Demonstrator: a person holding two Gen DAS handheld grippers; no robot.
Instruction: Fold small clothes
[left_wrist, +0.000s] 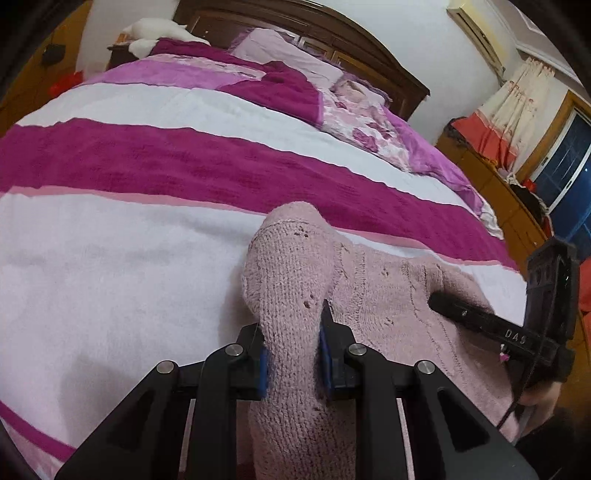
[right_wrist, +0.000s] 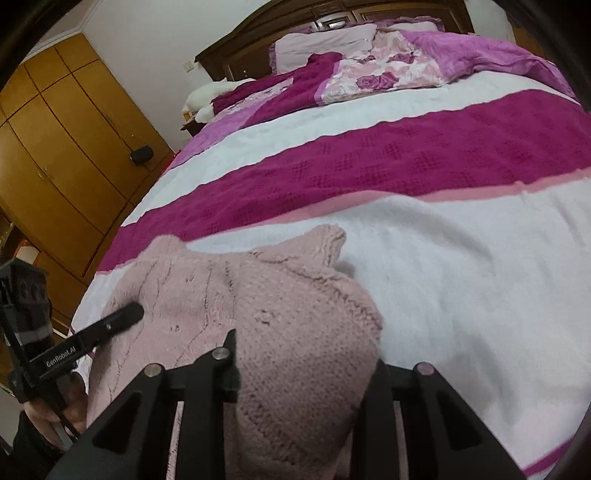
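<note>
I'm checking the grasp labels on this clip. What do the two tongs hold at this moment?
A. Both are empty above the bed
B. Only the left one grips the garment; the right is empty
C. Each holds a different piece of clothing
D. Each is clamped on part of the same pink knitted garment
D: the left tongs pinch a bunched fold of the pink knitted garment, and the right tongs are clamped on another bunch of it.

The knitted garment (left_wrist: 384, 295) lies on the blanket (left_wrist: 110, 258) at the near edge of the bed, one end bunched between the jaws of the left gripper (left_wrist: 293, 354) and the other between those of the right gripper (right_wrist: 306, 373). Behind it the blanket runs back to a quilt (right_wrist: 384, 74) and pillows (right_wrist: 317, 44) against the headboard (left_wrist: 332, 37). A wardrobe (right_wrist: 66, 147) stands beyond the bed's left side, and what seems a window (left_wrist: 565, 162) beyond its right.
</note>
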